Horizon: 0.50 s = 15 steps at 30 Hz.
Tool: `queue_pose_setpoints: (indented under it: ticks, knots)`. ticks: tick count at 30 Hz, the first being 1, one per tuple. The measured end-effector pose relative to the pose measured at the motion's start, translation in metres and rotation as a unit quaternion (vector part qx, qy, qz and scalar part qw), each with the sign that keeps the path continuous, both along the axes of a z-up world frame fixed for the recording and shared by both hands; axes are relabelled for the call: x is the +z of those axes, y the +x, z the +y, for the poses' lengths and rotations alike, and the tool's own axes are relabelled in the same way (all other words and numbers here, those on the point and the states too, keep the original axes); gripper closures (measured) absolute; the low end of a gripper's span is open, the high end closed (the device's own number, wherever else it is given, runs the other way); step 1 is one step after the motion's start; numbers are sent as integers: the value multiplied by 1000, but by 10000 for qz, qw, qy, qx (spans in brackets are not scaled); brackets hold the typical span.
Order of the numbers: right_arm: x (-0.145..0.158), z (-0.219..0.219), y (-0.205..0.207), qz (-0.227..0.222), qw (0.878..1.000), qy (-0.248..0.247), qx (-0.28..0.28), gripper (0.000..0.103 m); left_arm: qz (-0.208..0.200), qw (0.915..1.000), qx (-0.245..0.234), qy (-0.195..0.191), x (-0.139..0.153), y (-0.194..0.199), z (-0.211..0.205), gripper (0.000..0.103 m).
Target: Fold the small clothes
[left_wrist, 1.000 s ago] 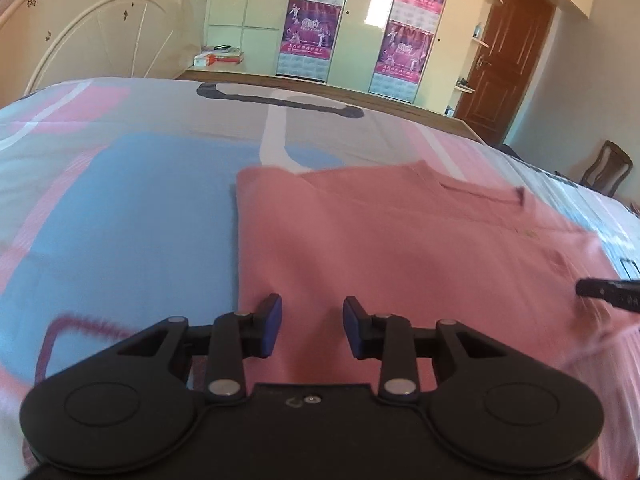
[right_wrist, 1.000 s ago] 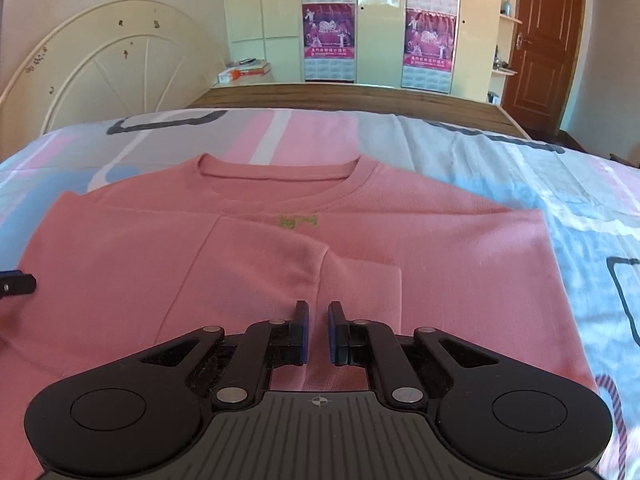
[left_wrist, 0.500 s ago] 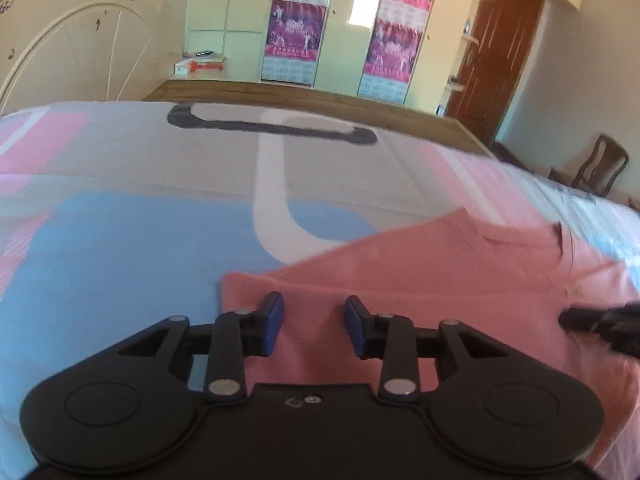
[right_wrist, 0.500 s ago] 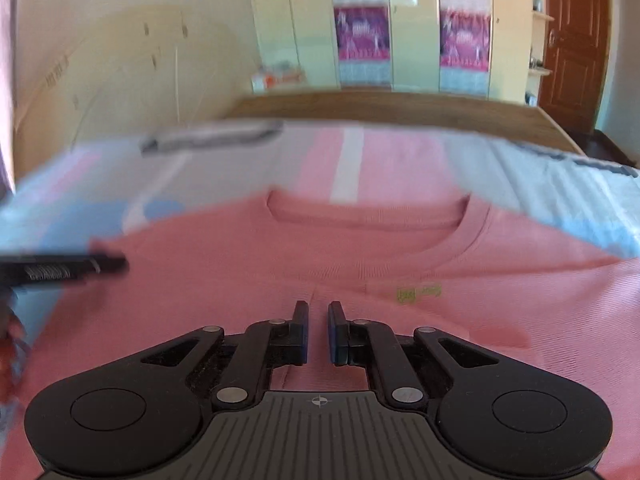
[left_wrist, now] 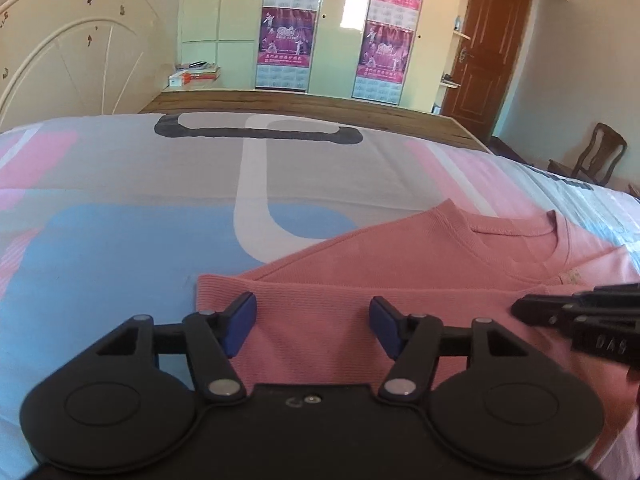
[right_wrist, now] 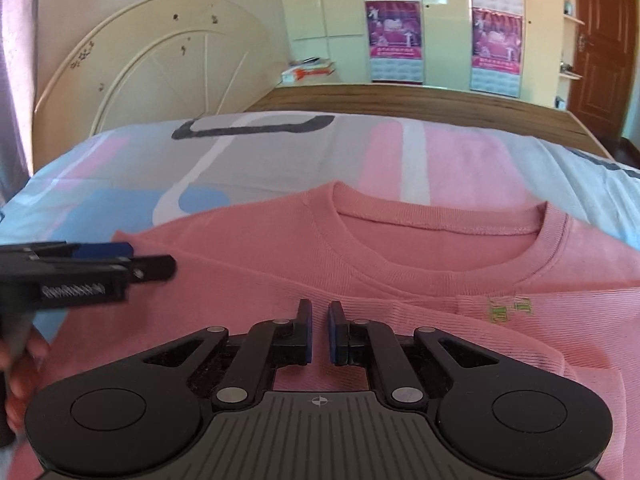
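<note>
— So where is the salmon-pink ribbed knit top [right_wrist: 420, 280] lying?

— Flat on the bedspread printed in pink, blue and grey blocks [left_wrist: 132, 240], round neckline [right_wrist: 440, 236] toward the wooden bed edge. A small green mark [right_wrist: 510, 306] sits just under the collar, and one layer of pink cloth lies folded across the front.

— And the left gripper [left_wrist: 312, 320]?

— Black frame, blue pads [left_wrist: 240, 320], hanging over the near left corner of the top. Its jaws are opening; pink cloth shows in the gap, but the pads are not pressing it.

— The right gripper [right_wrist: 320, 334]?

— Its jaws stand almost together, only a thin slit between the blue pads. It sits low over the chest of the top, just below the collar. Whether any cloth is pinched in that slit, I cannot tell.

— Are the two tools near each other?

— Yes. In the right wrist view the left tool reaches in from the left side with a hand [right_wrist: 24, 368] behind it.

— Anything behind the bed?

— A cream arched headboard [right_wrist: 160, 60] and pale cupboard doors hung with purple posters [left_wrist: 286, 24].
</note>
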State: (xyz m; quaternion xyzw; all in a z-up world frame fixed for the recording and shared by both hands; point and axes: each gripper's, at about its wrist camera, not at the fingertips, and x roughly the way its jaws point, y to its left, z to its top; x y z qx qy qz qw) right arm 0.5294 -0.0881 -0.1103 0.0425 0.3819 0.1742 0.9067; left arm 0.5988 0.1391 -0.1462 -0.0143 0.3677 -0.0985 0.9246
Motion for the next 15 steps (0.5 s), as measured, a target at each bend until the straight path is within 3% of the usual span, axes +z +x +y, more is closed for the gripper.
queue_pose_setpoints:
  ticks: [4, 5, 11, 13, 14, 15]
  knots:
    - [1, -42, -4, -81, 9963, -447, -730, 95, -77, 9984, 43, 554, 4, -4, -11, 34]
    - [0, -54, -3, -25, 9953, -423, -866, 95, -118, 9987, -6, 487, 7, -4, -15, 33]
    - [7, -71, -11, -95, 9957, -256, -886, 95, -91, 9954, -695, 651, 3, -8, -76, 30]
    - [3, -70, -12, -61, 9966, -295, -771, 83, -77, 9953, -623, 736, -4, -7, -82, 26]
    - [-1, -72, -12, 32, 9967, -336, -732, 69, -44, 9967, -523, 625, -5, -6, -77, 24]
    - [-3, -78, -14, 26, 9972, -290, -687, 69, 5, 9979, -408, 496, -6, -5, -69, 24]
